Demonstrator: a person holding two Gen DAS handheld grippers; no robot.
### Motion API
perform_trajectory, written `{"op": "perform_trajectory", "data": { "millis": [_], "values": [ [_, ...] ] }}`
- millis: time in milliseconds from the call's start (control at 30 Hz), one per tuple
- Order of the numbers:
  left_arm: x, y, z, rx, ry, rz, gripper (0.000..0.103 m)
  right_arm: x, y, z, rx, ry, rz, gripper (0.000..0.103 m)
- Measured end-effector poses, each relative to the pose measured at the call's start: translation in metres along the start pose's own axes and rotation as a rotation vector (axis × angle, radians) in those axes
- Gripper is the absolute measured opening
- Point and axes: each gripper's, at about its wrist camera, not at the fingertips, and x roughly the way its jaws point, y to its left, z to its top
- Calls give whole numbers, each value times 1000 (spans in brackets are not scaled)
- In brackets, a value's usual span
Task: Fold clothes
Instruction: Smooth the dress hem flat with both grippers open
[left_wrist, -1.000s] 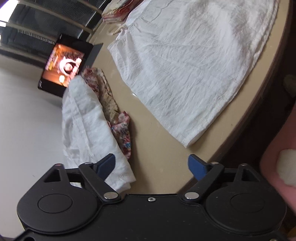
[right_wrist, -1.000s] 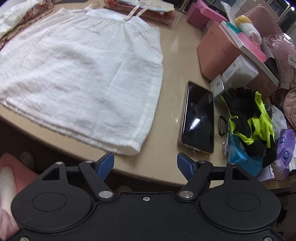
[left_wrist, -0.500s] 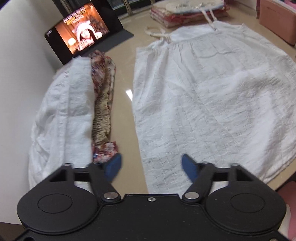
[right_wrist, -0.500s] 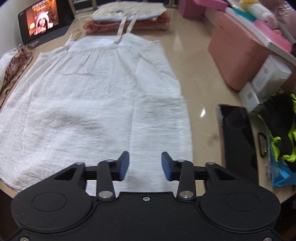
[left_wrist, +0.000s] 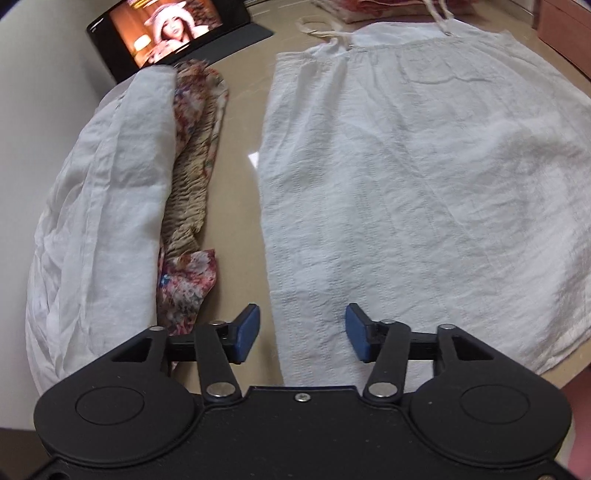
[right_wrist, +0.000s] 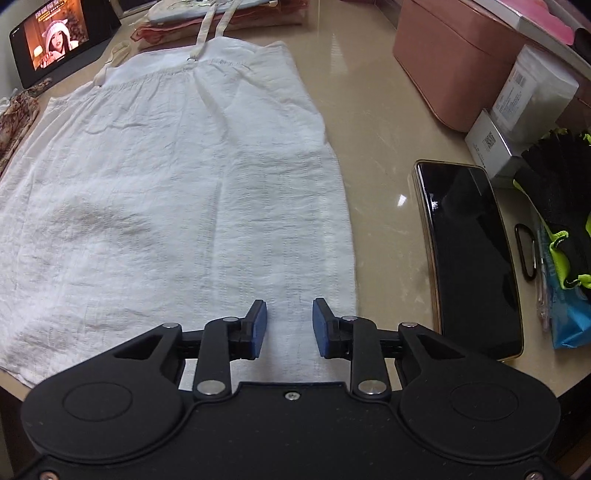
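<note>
While spread flat, dress hem underlies both fingers.

Soft indoor light, sharp centres (fisheye bends the edges), glare on the table.

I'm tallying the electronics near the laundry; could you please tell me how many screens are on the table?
2. A lit tablet stands at the far left corner, playing a video. A dark phone lies flat at the right, beside the white dress. Others may be hidden among the clutter at the right.
</note>
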Motion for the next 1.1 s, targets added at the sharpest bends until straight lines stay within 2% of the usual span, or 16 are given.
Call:
{"op": "perform_trajectory", "data": {
  "millis": [67,133,167,233,300,333,367,433,467,567,667,800,933,1000,1100],
  "values": [
    [3,8,1,-48,19,3,70,0,1,2,-8,9,1,30],
    [5,14,2,-92,52,10,77,0,1,5,-10,22,3,32],
    [5,15,4,-104,74,25,80,0,1,6,-2,33,4,44],
    [3,17,5,-119,111,62,81,-3,2,8,26,45,10,61],
    [-5,19,5,-123,108,77,88,-9,4,8,51,48,14,61],
    [-10,19,4,-125,105,83,96,-13,6,8,57,47,14,64],
    [-14,19,3,-119,107,94,99,-16,8,7,61,54,17,70],
    [-22,17,1,-106,122,103,99,-20,11,3,57,80,17,80],
    [-26,16,0,-99,129,107,99,-21,13,1,52,94,14,82],
    [-39,10,-1,-95,115,96,99,-27,18,-3,38,114,4,82],
    [-46,-6,2,-73,75,63,98,-29,27,-1,10,96,-21,82],
    [-29,-37,11,13,62,56,94,-12,40,9,-28,95,-48,82],
    [-5,-57,2,96,149,68,87,6,46,12,-41,134,-54,82],
    [-5,-55,-4,81,120,85,87,9,42,8,-17,139,-43,83],
    [-4,-45,-9,16,144,56,87,8,30,2,32,146,-28,86]
  ]
}}
